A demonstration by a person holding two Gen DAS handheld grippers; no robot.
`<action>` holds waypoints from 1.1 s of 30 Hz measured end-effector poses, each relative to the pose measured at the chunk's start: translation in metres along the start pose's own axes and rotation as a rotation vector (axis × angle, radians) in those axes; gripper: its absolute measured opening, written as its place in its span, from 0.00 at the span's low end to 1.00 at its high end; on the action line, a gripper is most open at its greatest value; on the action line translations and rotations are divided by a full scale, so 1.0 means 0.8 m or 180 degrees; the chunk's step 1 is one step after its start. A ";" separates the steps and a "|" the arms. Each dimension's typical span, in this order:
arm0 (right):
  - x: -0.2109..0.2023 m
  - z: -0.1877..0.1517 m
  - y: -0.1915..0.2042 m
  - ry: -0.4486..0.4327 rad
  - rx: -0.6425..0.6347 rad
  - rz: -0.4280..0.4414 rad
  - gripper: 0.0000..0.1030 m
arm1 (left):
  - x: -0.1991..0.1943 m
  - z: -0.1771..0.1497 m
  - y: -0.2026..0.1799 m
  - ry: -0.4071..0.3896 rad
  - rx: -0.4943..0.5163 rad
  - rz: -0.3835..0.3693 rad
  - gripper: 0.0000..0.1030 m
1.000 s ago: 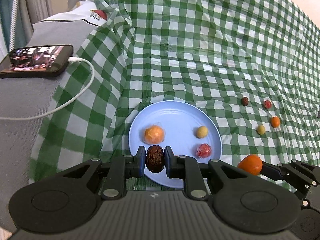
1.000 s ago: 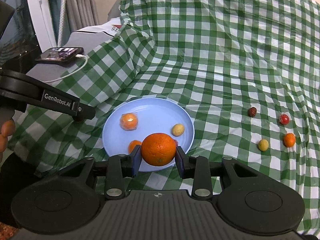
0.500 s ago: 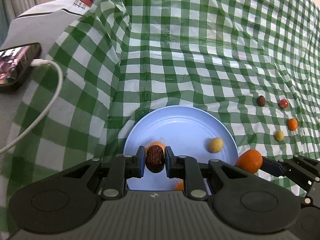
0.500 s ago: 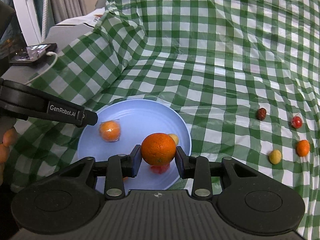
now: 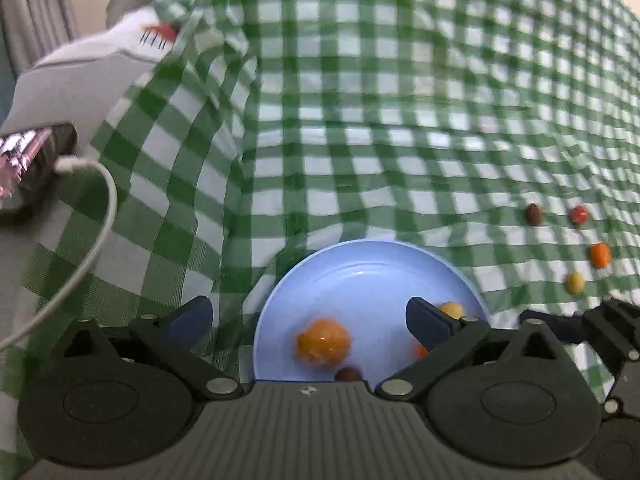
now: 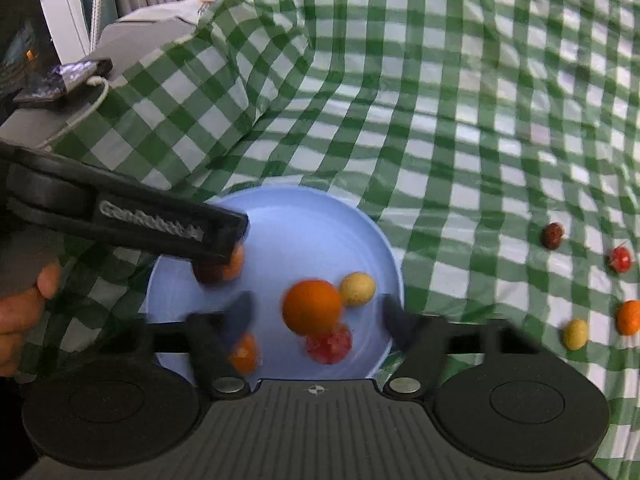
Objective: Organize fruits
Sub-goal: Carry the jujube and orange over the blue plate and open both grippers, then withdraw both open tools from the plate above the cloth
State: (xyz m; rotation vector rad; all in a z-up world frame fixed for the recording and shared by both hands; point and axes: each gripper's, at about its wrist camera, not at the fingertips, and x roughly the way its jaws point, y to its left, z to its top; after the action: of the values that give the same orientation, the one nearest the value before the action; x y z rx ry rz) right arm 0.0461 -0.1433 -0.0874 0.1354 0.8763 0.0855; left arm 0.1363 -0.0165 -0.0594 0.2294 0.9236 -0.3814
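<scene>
A light-blue plate (image 5: 360, 276) (image 6: 304, 228) lies on the green checked cloth. My left gripper (image 5: 308, 318) hangs over its near edge, jaws opening wide with nothing pressed between them. A dark date (image 5: 348, 374) lies on the plate just below, beside a wrapped orange fruit (image 5: 323, 342). My right gripper (image 6: 318, 314) is also opening. The orange (image 6: 312, 306) sits loose and blurred between its fingers, clear of both pads, above a red fruit (image 6: 329, 344) and next to a yellow fruit (image 6: 357, 289). A small orange fruit (image 6: 244, 354) lies by the left finger.
Several small fruits lie on the cloth at the right: dark (image 6: 553, 235), red (image 6: 620, 259), orange (image 6: 629, 317), yellow (image 6: 575, 334). A phone (image 5: 28, 164) on a white cable (image 5: 100, 216) rests on the grey surface at the left. A person's hand (image 6: 24, 308) holds the left gripper.
Both grippers have opened. The left one let go of the date, which now lies on the plate. The right one released the orange over the plate. Both had moved in over the plate.
</scene>
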 end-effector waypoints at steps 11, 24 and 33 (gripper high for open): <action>-0.099 -0.063 0.014 0.0234 0.0239 0.0084 0.96 | -0.091 -0.083 0.005 0.0318 -0.0148 0.0074 1.00; -0.186 -0.091 0.038 -0.0217 0.0225 -0.0105 0.97 | -0.189 -0.134 -0.005 0.0010 -0.0174 0.0150 1.00; -0.212 -0.099 0.048 -0.0388 0.0171 -0.0137 0.99 | -0.222 -0.140 -0.016 -0.0190 -0.0186 0.0163 1.00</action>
State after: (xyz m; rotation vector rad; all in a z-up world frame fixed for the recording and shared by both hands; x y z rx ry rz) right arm -0.1241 -0.1211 -0.0027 0.1702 0.7598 0.0132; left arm -0.0466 0.0505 0.0184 0.1868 0.8673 -0.3119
